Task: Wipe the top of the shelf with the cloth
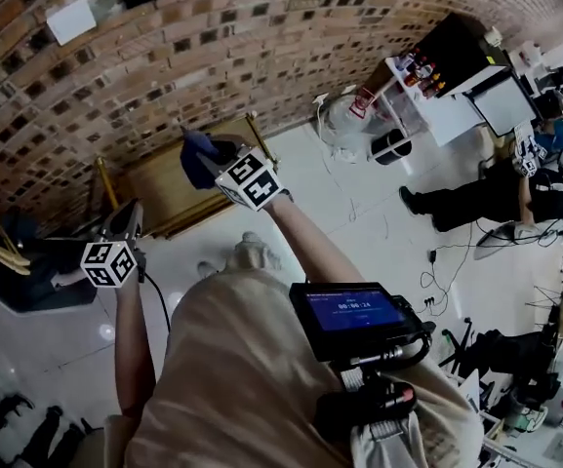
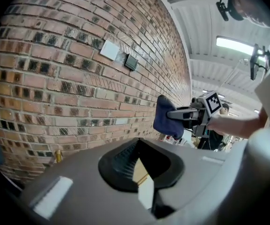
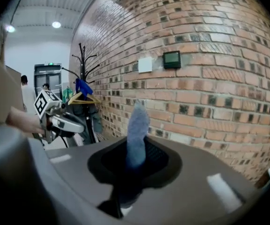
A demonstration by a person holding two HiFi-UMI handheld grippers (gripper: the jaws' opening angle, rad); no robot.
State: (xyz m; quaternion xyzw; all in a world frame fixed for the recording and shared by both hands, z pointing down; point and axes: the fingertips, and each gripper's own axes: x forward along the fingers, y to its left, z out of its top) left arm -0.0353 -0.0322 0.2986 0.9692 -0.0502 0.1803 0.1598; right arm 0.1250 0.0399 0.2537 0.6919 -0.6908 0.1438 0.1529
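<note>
Brick wall (image 1: 213,57) fills the background. Right gripper (image 1: 213,154) is clenched on the blue cloth (image 3: 137,125) above the wooden shelf (image 1: 159,193). Left gripper (image 1: 125,220), at its eight o'clock, has its jaws apart and empty.

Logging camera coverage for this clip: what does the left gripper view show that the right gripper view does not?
Only the left gripper view: the right gripper seen from outside, the blue cloth in its jaws, and a ceiling light; its own jaws stand apart, empty.
Only the right gripper view: the left gripper and a coat stand with hangers.
Both: the brick wall, its white plate and dark panel.
</note>
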